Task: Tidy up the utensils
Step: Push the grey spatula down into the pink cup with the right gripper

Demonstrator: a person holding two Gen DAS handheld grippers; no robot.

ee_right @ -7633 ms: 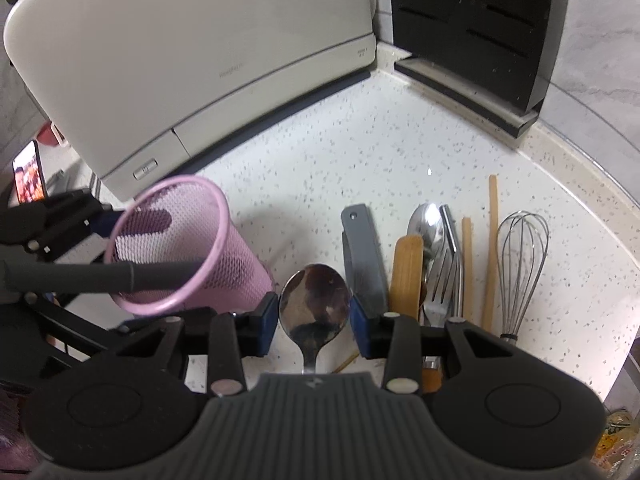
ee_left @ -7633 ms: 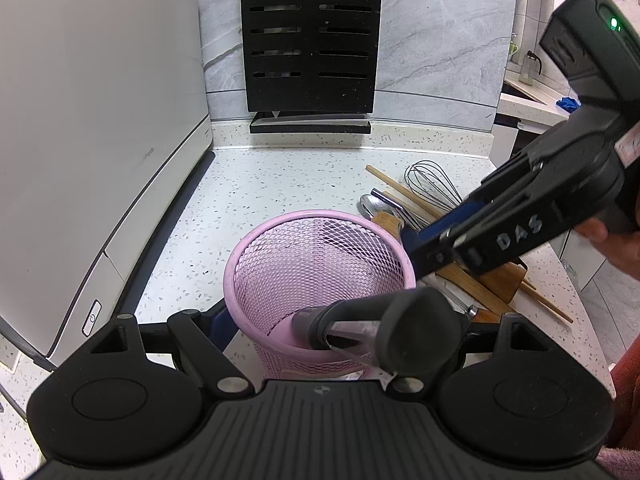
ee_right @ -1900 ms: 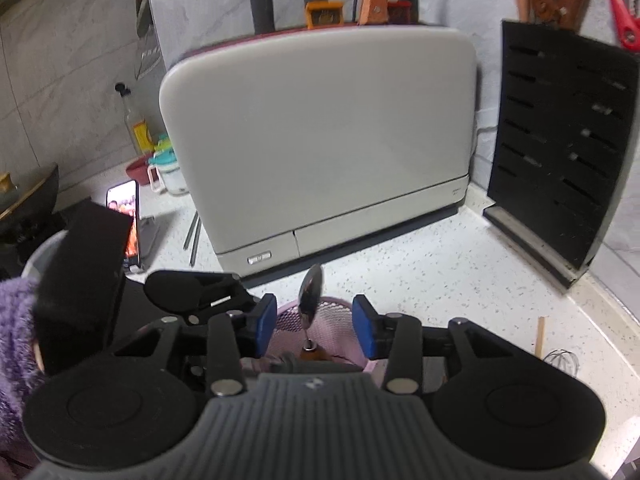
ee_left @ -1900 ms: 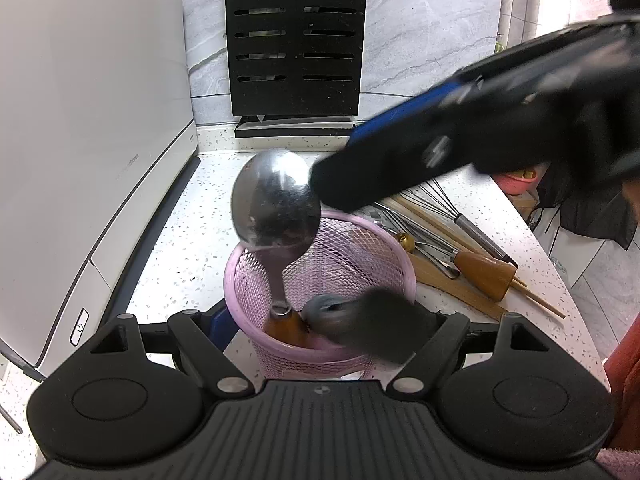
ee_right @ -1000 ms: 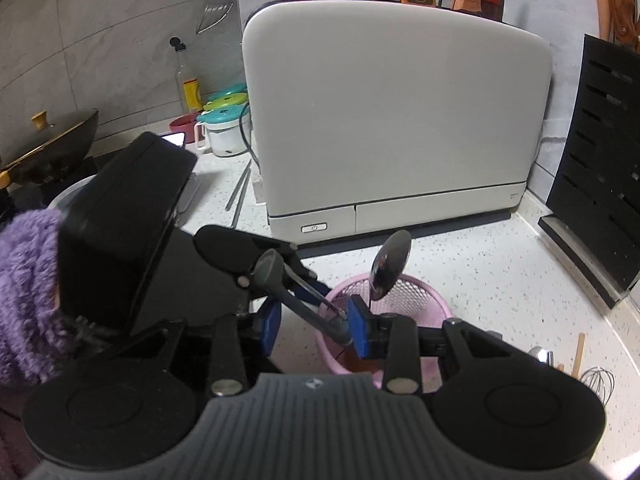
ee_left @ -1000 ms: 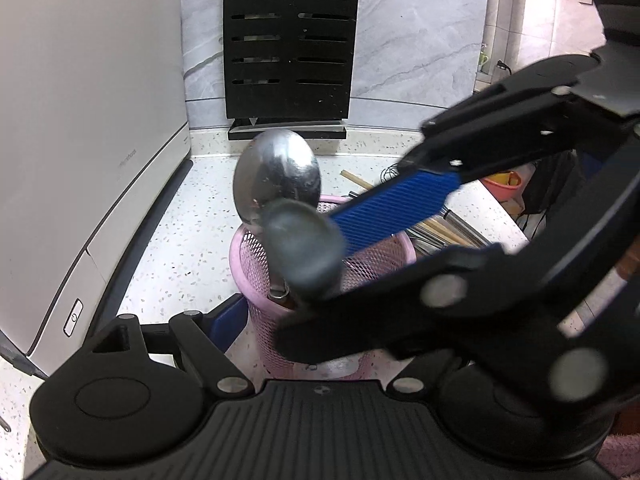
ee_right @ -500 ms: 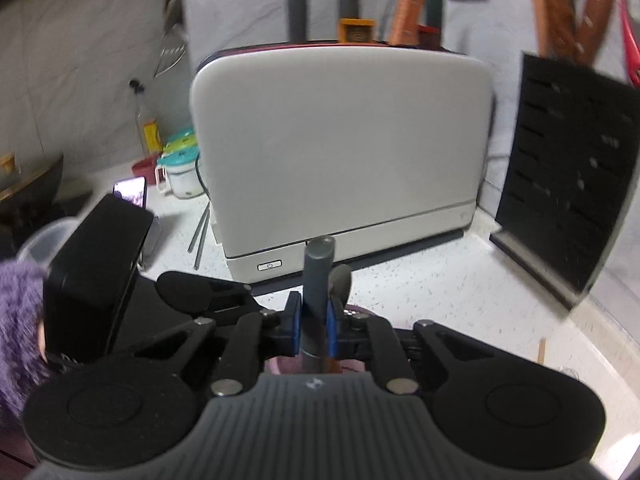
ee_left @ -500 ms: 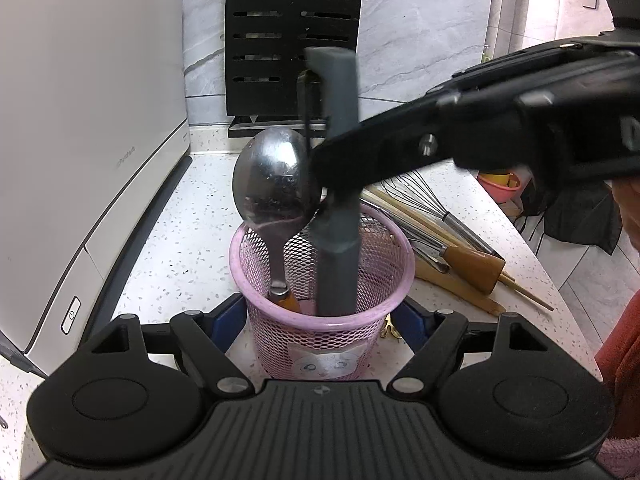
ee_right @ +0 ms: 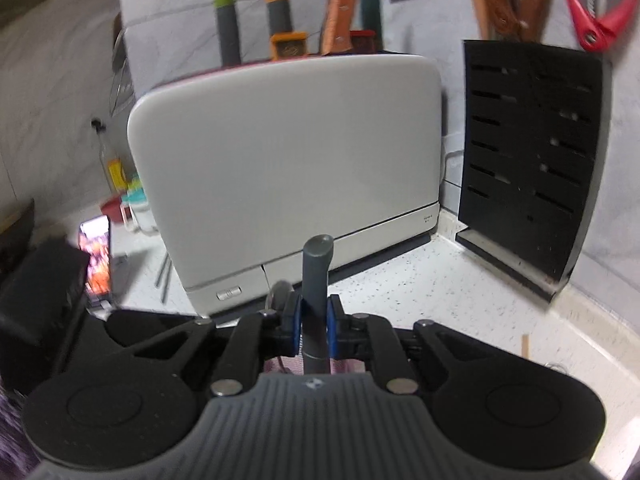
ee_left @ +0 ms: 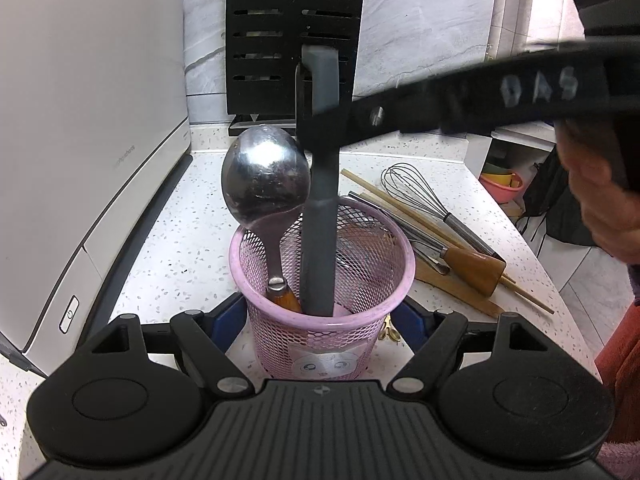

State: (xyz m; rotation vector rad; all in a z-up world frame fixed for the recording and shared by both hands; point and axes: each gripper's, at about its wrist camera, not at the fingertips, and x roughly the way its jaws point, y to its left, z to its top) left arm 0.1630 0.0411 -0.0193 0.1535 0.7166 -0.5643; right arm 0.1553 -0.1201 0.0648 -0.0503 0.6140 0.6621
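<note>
Two utensils stand in the pink basket [ee_left: 320,312] where 7.6 s ago the grey handle [ee_left: 320,184] lay slanted across its rim and the spoon [ee_left: 266,184] was on the counter [ee_left: 192,216]. Half a second ago the handle was already upright in the mesh; it looks the same now, with the right gripper [ee_right: 314,332] clenched on it, blue pads pressed to either side (that view is blurred). The handle is a plain dark grey bar with a squared top, its lower end down in the basket, its top well above the rim. Beside it, touching or nearly so, the spoon stands bowl up, its wooden grip at the bottom. The left gripper [ee_left: 320,318] stays spread around the basket, its fingers flanking the wall; I cannot tell whether they touch it. A whisk [ee_left: 424,196] and other utensils lie on the counter right of the basket.
</note>
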